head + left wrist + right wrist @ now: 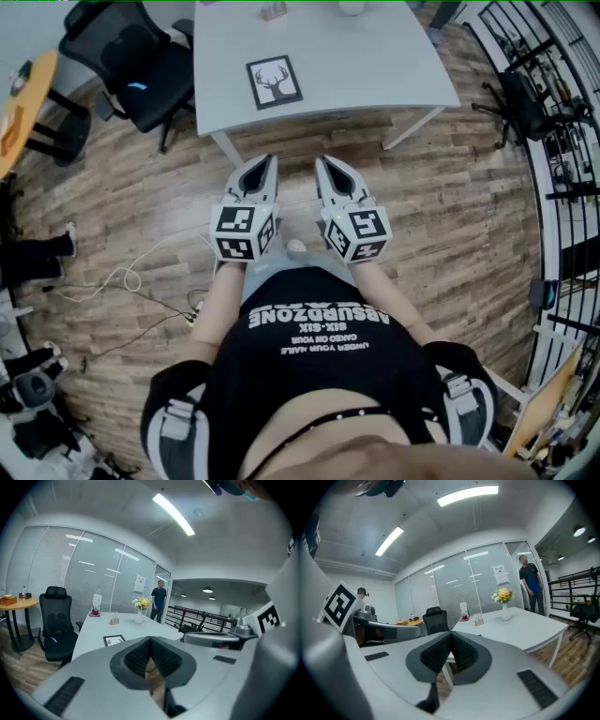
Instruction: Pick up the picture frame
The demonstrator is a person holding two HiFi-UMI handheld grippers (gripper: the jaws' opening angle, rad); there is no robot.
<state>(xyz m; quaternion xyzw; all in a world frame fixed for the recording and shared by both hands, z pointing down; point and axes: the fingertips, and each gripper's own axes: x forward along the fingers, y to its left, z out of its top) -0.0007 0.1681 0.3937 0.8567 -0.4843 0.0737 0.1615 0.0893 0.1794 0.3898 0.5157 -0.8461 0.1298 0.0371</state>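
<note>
A black picture frame (274,82) with a deer drawing lies flat on the white table (375,66), near its front edge; the left gripper view shows the frame (114,640) small, beyond the jaws. Both grippers hang side by side over the wooden floor, short of the table. My left gripper (269,159) is shut with nothing in it, its tips (150,641) meeting. My right gripper (320,160) is shut and empty too, its jaws (450,635) closed in front of the table's corner.
A black office chair (141,61) stands left of the table. A vase of flowers (140,607), a small bag (96,605) and a small stand rest on the far part of the tabletop. A person (159,599) stands beyond it. A railing (562,141) runs along the right. Cables (131,281) lie on the floor.
</note>
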